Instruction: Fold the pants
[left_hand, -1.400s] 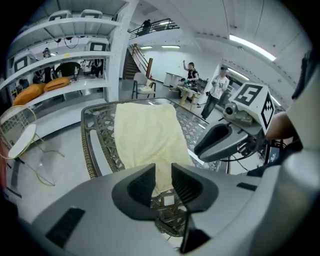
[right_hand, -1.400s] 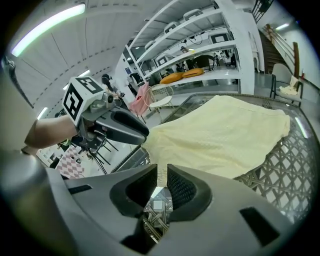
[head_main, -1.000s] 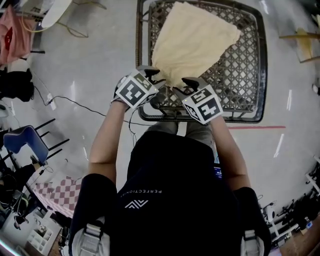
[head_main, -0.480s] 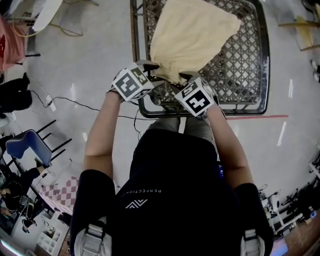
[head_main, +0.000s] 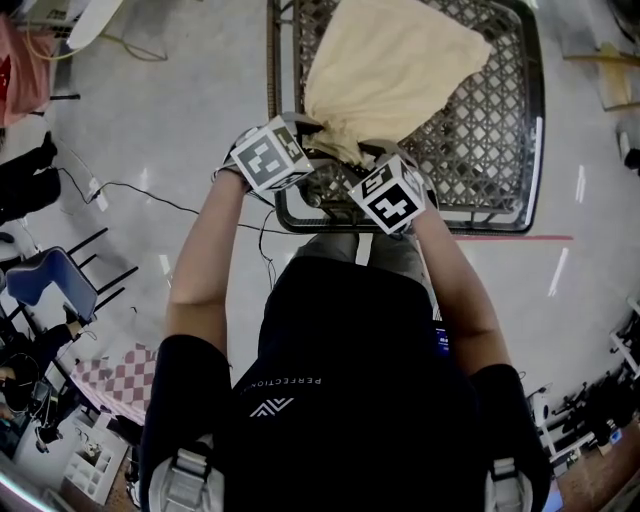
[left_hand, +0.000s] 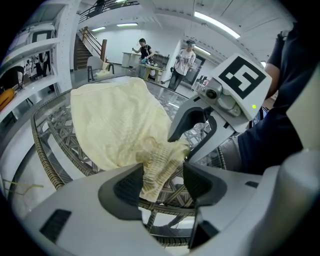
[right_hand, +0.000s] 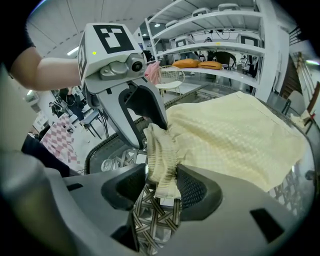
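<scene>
Left tool (left_hand: 162, 181) and right tool (right_hand: 161, 187), jaws just opening, straddle pants (head_main: 390, 70) waistband.

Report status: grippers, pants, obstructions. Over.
Left gripper, right gripper: jaws have just been opening, waistband loose between. Pants lying on lattice table. Nothing in the way.

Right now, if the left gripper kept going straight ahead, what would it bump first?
Probably the ribbed waistband of the pale yellow pants, between the jaws of the left gripper, which have just been opening.
</scene>
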